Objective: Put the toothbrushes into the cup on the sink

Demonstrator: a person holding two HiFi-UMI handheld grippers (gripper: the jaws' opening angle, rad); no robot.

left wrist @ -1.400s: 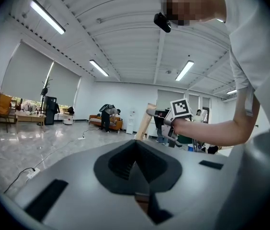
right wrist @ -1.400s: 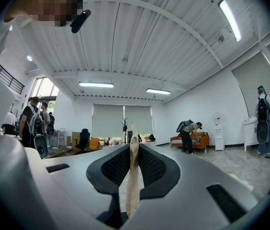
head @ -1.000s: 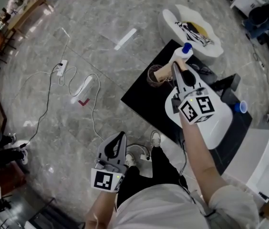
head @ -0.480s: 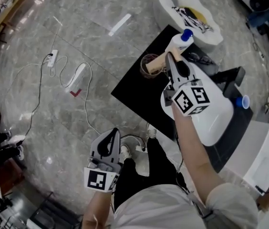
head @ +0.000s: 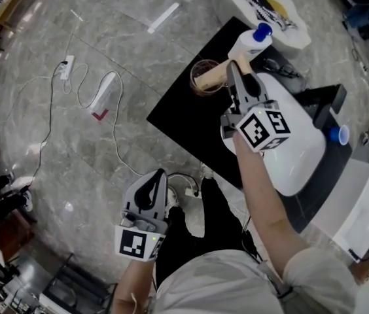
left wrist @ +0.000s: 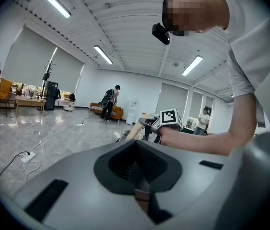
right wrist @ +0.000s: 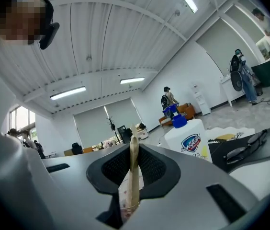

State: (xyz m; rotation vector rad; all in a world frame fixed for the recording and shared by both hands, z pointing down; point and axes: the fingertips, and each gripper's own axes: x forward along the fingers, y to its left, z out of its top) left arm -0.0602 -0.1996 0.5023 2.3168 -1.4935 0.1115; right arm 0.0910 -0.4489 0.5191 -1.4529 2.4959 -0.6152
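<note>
Overhead, a grey marble floor [head: 73, 57] fills most of the head view, with a black worktop [head: 184, 116] set at an angle on it. A white sink [head: 302, 162] sits on the worktop, and a small blue cup [head: 337, 135] stands at its far edge.

Near the worktop's top corner stands a white bottle [head: 246, 44] with a blue cap. The right gripper view shows its label, which reads "Safeguard". Just beside the bottle is the brownish see-through cup [head: 199, 72]. A pair of glasses [right wrist: 242, 150] lies on the worktop to the right of the bottle.

The right gripper [head: 232, 70] reaches over the sink toward the cup. Its claw pinches a slim tan toothbrush [head: 214, 77] near one end. The free end lies tilted across the cup's mouth, and whether it dips inside cannot be told. No view shows anything else in the cup.

The left gripper [head: 157, 178] hangs low over the floor by the person's legs, well apart from the worktop. Its claw is pressed together and empty.

Compared with a second ago, the right claw has the same pinch on the toothbrush, which lay over the cup then too. The left gripper has stayed low. The camera has shifted, so the worktop sits slightly higher in the head view.
</note>
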